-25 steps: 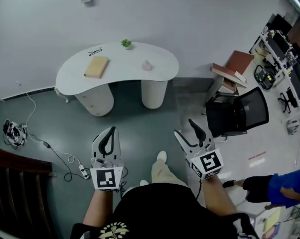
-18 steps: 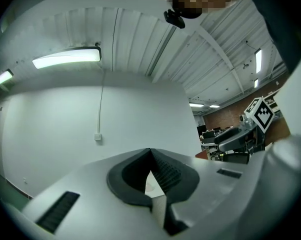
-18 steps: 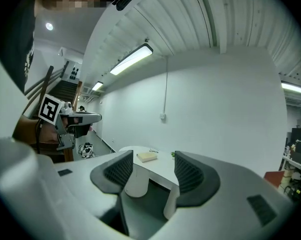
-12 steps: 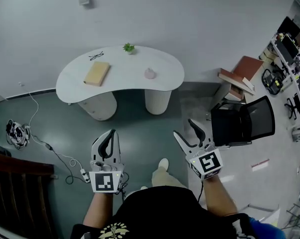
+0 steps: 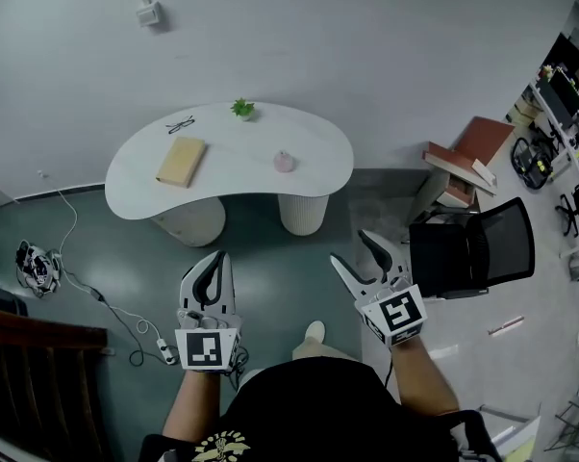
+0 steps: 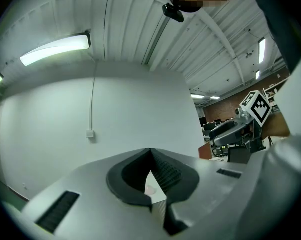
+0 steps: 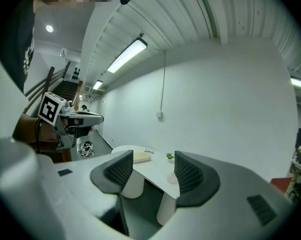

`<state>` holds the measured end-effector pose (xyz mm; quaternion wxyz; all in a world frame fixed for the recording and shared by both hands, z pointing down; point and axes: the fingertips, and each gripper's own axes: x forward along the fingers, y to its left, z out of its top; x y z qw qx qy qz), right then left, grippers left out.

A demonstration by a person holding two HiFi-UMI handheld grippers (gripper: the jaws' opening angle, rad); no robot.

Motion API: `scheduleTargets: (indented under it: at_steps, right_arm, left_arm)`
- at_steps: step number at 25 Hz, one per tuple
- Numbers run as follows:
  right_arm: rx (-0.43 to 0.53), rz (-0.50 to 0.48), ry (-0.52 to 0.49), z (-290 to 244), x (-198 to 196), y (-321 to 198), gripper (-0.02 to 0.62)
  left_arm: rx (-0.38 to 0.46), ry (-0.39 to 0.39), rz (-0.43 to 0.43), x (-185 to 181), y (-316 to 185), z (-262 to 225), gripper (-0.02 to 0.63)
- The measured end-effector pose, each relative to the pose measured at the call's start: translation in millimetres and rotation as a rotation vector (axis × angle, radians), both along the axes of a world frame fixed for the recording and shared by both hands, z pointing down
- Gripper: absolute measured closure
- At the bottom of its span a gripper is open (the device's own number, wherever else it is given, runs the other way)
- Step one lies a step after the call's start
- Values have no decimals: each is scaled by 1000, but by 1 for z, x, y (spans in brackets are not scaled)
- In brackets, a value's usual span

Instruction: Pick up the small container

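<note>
The small pink container (image 5: 285,162) stands on the white kidney-shaped table (image 5: 234,171), right of centre. Both grippers hang well short of the table, over the grey floor. My left gripper (image 5: 214,258) is shut with nothing held. In the left gripper view its pads (image 6: 163,171) meet at the tip, and a pink patch (image 6: 150,189) that may be the container shows through the slit below them. My right gripper (image 5: 353,248) is open and empty. In the right gripper view the container (image 7: 171,178) shows far off between its fingers (image 7: 119,170).
On the table lie a tan book (image 5: 181,161), glasses (image 5: 181,123) and a small plant (image 5: 242,109). A black office chair (image 5: 477,248) and a brown stool with books (image 5: 467,152) stand to the right. A power strip with cables (image 5: 162,354) lies on the floor at left.
The head view has shifted slightly and the table sits a little closer. A person in blue at lower right has left the picture. Both grippers keep their pose and state.
</note>
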<state>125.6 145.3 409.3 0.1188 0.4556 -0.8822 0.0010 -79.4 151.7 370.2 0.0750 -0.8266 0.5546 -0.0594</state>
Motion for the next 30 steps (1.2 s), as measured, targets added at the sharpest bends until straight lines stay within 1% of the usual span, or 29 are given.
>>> scheduleTargets:
  at_steps: [7, 11, 14, 17, 20, 24, 30]
  right_arm:
    - [5, -46, -11, -1, 20, -48, 345]
    - [-5, -74, -11, 3, 30, -69, 345]
    - [-9, -86, -19, 4, 34, -77, 347]
    - [-16, -98, -30, 7, 35, -85, 347]
    - [-19, -110, -38, 9, 31, -94, 345]
    - [-24, -122, -42, 10, 27, -105, 345]
    - [-49, -122, -40, 19, 21, -130, 347]
  left_arm:
    - [8, -3, -54, 23, -42, -6, 601]
    - [0, 6, -73, 35, -54, 2, 601]
    - [-30, 3, -77, 42, -61, 7, 601]
    - [-3, -5, -68, 48, -69, 2, 601]
    - [-8, -4, -82, 45, -75, 3, 601]
    - [-43, -34, -95, 40, -83, 8, 601]
    - [-34, -24, -84, 36, -110, 12, 601]
